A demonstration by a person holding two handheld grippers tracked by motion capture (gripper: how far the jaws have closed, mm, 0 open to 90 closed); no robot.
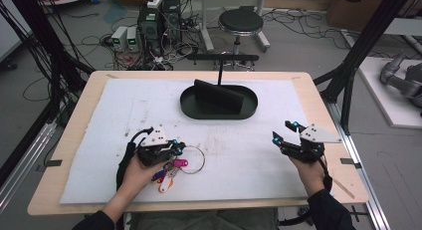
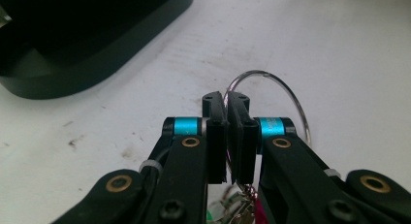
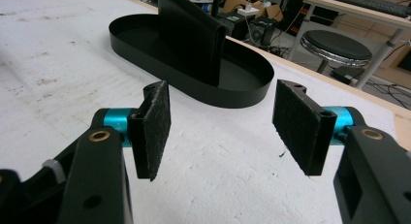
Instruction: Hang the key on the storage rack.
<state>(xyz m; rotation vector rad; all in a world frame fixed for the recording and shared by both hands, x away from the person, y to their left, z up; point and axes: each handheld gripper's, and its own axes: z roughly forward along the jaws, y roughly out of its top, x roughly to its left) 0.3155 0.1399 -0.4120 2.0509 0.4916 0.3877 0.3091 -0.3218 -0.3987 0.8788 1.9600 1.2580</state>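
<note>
Now left hand-held gripper (image 2: 227, 99) pinching key ring (image 2: 271, 86)

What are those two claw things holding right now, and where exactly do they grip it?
The left gripper pinches the key ring by its thin wire loop. The right gripper is open and holds nothing.

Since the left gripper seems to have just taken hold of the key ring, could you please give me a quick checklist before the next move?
1. Left gripper shut on the key ring: ok.
2. Keys and tags off the table: cannot tell.
3. Right gripper open and holding nothing: ok.
4. Black tray has free floor to take the ring: ok.
5. Table between ring and tray free of obstacles: ok.
</note>
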